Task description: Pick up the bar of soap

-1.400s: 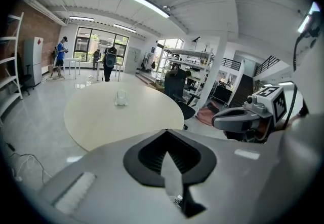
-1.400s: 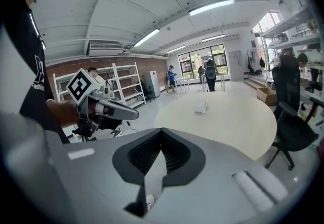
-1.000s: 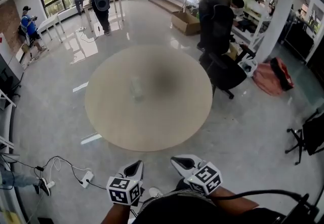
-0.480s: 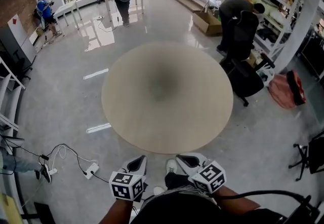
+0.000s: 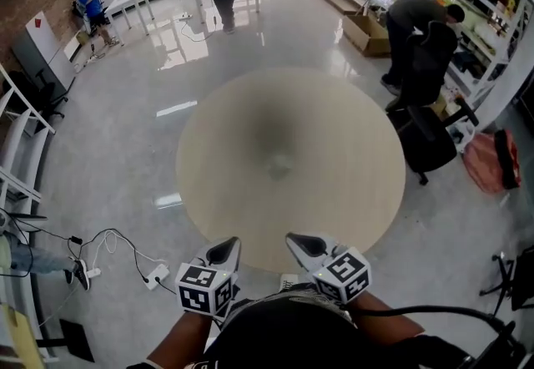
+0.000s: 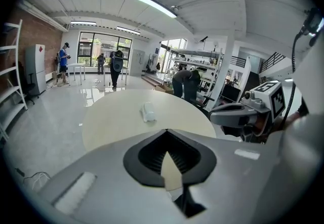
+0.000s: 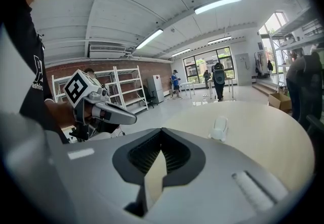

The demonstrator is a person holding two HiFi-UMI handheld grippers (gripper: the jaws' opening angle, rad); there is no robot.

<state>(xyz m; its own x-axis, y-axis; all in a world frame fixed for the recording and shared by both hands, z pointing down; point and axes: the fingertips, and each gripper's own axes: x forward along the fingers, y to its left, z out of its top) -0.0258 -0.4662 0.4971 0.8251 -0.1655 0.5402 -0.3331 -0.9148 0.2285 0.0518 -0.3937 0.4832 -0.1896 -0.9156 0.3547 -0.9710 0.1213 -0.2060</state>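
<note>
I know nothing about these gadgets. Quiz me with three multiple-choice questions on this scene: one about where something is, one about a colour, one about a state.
1. Where is the bar of soap?
A. at the near edge of the table
B. near the middle of the round table
C. hanging off the far edge

2. What colour is the soap?
A. whitish
B. red
C. black

3. What state is the soap in?
A. clamped between jaws
B. cut in pieces
C. lying free, untouched

Answers:
1 B: the head view shows it close to the tabletop's centre.
2 A: it looks pale white in both gripper views.
3 C: the left hand-held gripper and the right hand-held gripper are held by the person's body at the table's near edge, jaws together, with nothing between them.
</note>
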